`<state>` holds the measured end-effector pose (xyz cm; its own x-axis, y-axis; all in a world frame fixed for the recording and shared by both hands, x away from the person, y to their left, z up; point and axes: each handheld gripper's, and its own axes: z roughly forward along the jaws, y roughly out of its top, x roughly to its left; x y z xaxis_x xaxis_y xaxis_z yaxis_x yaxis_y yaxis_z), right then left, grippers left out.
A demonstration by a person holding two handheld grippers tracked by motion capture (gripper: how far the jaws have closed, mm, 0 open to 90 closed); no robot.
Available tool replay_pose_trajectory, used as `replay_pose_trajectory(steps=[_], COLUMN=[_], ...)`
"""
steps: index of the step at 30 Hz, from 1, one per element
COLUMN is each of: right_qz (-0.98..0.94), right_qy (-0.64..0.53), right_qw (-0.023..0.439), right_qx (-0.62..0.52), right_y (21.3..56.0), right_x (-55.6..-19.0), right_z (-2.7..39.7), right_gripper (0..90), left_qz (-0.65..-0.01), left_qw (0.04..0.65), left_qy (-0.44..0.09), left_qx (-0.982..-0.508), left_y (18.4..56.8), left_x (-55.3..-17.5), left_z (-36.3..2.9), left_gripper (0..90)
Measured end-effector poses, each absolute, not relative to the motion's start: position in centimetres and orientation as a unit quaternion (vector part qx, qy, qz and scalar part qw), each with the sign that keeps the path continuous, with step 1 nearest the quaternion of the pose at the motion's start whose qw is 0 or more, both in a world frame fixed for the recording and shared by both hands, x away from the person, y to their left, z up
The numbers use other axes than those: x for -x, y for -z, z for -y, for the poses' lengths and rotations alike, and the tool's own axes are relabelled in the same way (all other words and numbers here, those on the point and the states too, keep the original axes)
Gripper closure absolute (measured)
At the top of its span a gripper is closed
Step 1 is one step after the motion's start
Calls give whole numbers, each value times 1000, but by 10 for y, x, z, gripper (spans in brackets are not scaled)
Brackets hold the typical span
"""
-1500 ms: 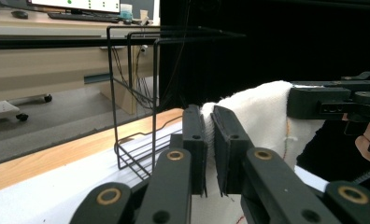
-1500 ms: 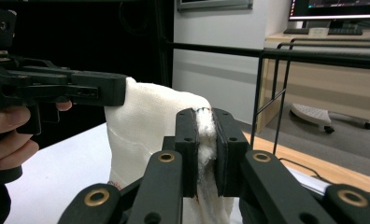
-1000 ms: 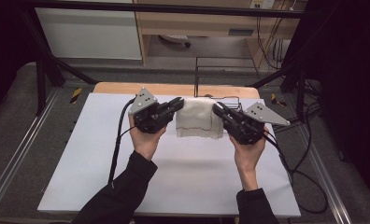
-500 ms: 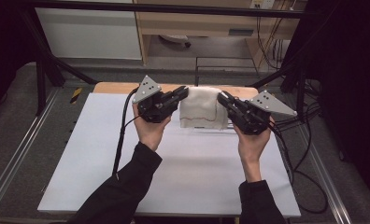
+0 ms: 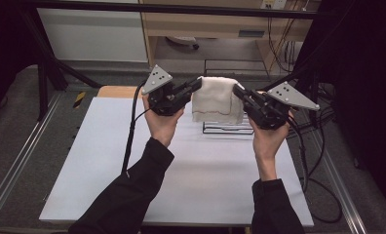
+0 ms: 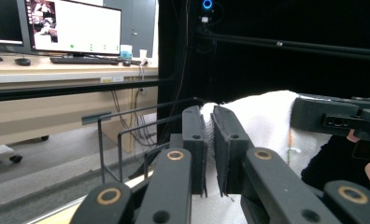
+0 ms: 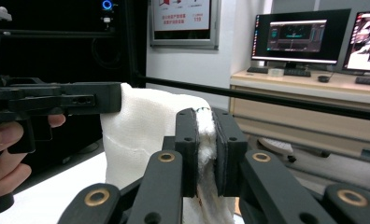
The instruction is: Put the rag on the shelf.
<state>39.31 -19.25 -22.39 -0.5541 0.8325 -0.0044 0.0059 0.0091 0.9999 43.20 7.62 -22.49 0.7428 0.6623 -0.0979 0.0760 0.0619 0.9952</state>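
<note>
A white towel (image 5: 216,99) with a thin red stripe hangs folded in the air between my two grippers, above the far middle of the table. My left gripper (image 5: 197,86) is shut on its upper left corner, and in the left gripper view the cloth (image 6: 262,116) is pinched between the pads (image 6: 210,140). My right gripper (image 5: 237,90) is shut on the upper right corner; the right gripper view has the towel (image 7: 145,126) squeezed between the jaws (image 7: 205,149). Both are held level, pointing inward at each other.
A black wire rack (image 5: 228,127) stands on the white table (image 5: 191,180) just below the towel. A wooden desk (image 5: 210,24) and cables lie beyond the far edge. Dark frame posts stand at both sides.
Both hands have risen and carried the towel up off the table and slightly farther away; it now hangs free above the wire rack.
</note>
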Motion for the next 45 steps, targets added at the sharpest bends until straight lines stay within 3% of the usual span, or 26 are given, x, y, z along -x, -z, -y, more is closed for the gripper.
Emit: replay_pose_trajectory(steps=[45], right_qz=[-589], right_qy=[-623], right_qw=[377], right_qx=[-349], right_y=[166], right_x=[-430], right_z=[206], right_gripper=[819], left_qz=[-277], left_qw=[694], left_qy=[-241], left_qx=[-619], left_y=[170], left_x=[-473], left_z=[-49], left_gripper=[835])
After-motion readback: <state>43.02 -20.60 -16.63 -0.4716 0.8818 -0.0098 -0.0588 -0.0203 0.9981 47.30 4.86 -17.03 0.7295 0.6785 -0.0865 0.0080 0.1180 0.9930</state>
